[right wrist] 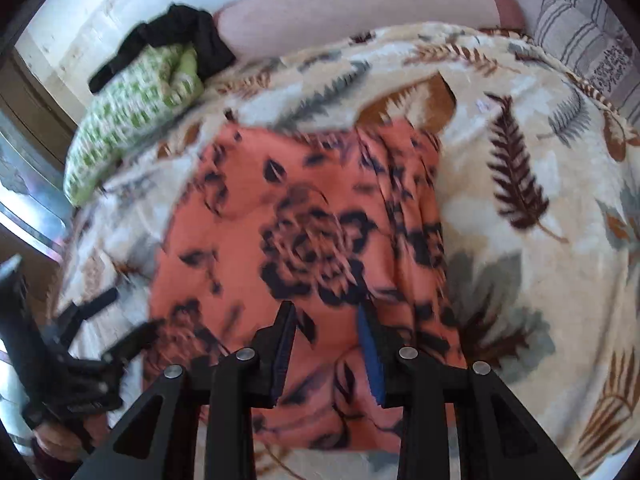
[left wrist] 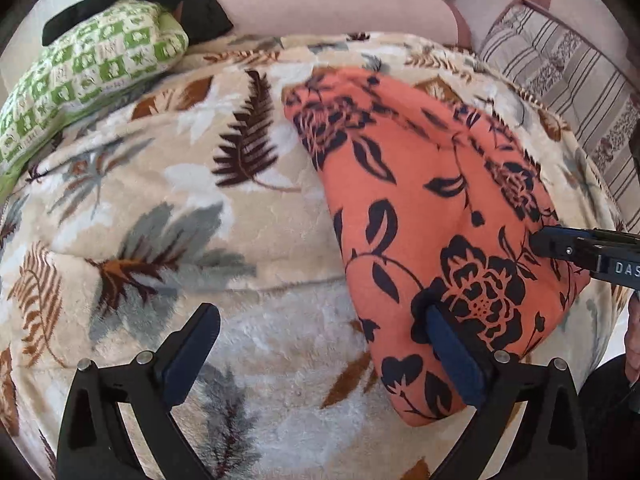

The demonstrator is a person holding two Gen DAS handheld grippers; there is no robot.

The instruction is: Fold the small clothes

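Left wrist view: left claw [left wrist: 320, 344] gapes wide, one finger over the orange floral garment [left wrist: 440, 220]; right claw [right wrist: 326, 344] stands part-open above it, ungripping.

Both views are evenly lit by soft daylight, with no hard shadows. The left wrist view is mostly sharp. The right wrist view shows motion blur across the orange floral cloth [right wrist: 304, 216] and the green checked pillow [right wrist: 132, 120] (worst at centre). A bright wall [right wrist: 120, 4] washes out upper left. Fisheye curvature and dark vignetting mark all edges.
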